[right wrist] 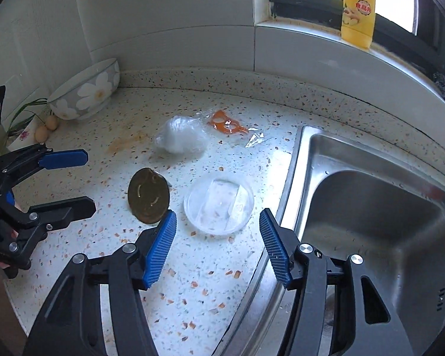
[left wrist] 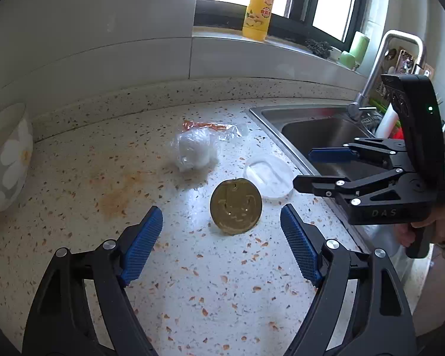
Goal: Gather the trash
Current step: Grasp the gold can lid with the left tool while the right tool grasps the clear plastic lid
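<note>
A round gold tin lid (left wrist: 235, 206) lies on the speckled counter (left wrist: 192, 281), just ahead of my open, empty left gripper (left wrist: 221, 228). Beside it lies a clear plastic lid (left wrist: 268, 175), and behind them a crumpled clear plastic bag (left wrist: 194, 147) with an orange-printed wrapper (left wrist: 206, 125). My right gripper (left wrist: 307, 167) hovers open near the sink edge. In the right wrist view the right gripper (right wrist: 218, 237) is open and empty, with the clear lid (right wrist: 219, 202) just ahead, the gold lid (right wrist: 148, 195) to its left, the bag (right wrist: 179, 138) and orange wrapper (right wrist: 227, 126) farther back. The left gripper (right wrist: 74, 181) is at far left.
A steel sink (right wrist: 370, 222) with a tap (left wrist: 370, 74) lies to the right. A flowered bowl (right wrist: 86, 90) and two eggs (right wrist: 46, 127) sit at the back left. A yellow bottle (left wrist: 259, 6) stands on the window sill. An orange stain (left wrist: 118, 192) marks the counter.
</note>
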A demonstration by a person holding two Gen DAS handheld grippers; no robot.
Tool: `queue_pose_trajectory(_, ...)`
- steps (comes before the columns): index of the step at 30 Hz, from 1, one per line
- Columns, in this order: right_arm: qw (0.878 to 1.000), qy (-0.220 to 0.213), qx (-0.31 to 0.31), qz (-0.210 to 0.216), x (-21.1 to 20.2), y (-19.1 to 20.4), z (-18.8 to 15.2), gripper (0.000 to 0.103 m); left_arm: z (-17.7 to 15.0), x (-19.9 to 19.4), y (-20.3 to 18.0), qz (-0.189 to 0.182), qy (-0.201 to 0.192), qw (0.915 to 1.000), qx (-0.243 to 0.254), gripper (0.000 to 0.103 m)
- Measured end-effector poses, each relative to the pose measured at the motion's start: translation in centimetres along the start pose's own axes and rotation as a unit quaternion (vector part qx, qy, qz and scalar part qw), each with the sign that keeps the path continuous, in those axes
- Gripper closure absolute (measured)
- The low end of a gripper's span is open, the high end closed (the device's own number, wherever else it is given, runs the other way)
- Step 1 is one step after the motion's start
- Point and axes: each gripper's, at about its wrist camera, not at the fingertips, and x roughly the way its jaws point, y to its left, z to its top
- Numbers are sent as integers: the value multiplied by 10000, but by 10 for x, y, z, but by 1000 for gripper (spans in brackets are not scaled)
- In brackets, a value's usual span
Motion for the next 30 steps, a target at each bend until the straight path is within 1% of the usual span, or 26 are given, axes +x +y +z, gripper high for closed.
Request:
queue_pose_trajectory(1, 10000, 27, -23, -12, 4, -1, 2, 41, 2, 3, 0, 45, 15, 10000, 9, 18)
queue_pose_trajectory(3, 9999, 113, 28, 34, 11, -4, 5, 41, 4, 11, 0, 1, 131, 9999, -16, 14)
queue_pose_trajectory(5, 9998, 156, 47, 61, 16, -6, 8, 41, 4, 18, -3, 150, 231, 9996, 45, 14)
queue_pose_trajectory(7, 9998, 196, 57, 78, 20, -9, 10, 40, 4, 23, -5, 123, 272, 9995, 120, 14)
queue_pose_trajectory(10, 9995, 273, 37, 130, 26, -12, 11, 36, 6, 28, -8, 137, 331, 9992, 199, 14)
queue_pose_trajectory(13, 9994, 337, 10, 104, 32, -13, 11, 36, 9, 34, -8, 137, 360, 9991, 193, 14)
queue_pose_trajectory(16, 9990, 376, 11, 222, 35, -13, 13, 35, 11, 40, -7, 207, 456, 9987, 129, 14)
queue_pose_trajectory(19, 9984, 485, -82, 266, 40, -9, 16, 35, 10, 44, -11, 246, 480, 9982, 267, 14)
queue_pose_trajectory(22, 9972, 641, -44, 373, 48, -10, 19, 35, 8, 49, -14, 256, 592, 9973, 350, 14)
queue_pose_trajectory(24, 9971, 664, -76, 362, 50, -9, 21, 33, 6, 52, -16, 339, 649, 9962, 468, 14)
queue_pose_trajectory(25, 9970, 676, -86, 371, 52, -9, 21, 30, 6, 54, -16, 351, 673, 9959, 494, 14)
queue_pose_trajectory(26, 9968, 702, -79, 374, 54, -9, 22, 29, 6, 55, -16, 375, 694, 9957, 486, 14)
queue_pose_trajectory(30, 9966, 710, -7, 427, 59, -10, 27, 28, 11, 60, -8, 501, 706, 9961, 151, 14)
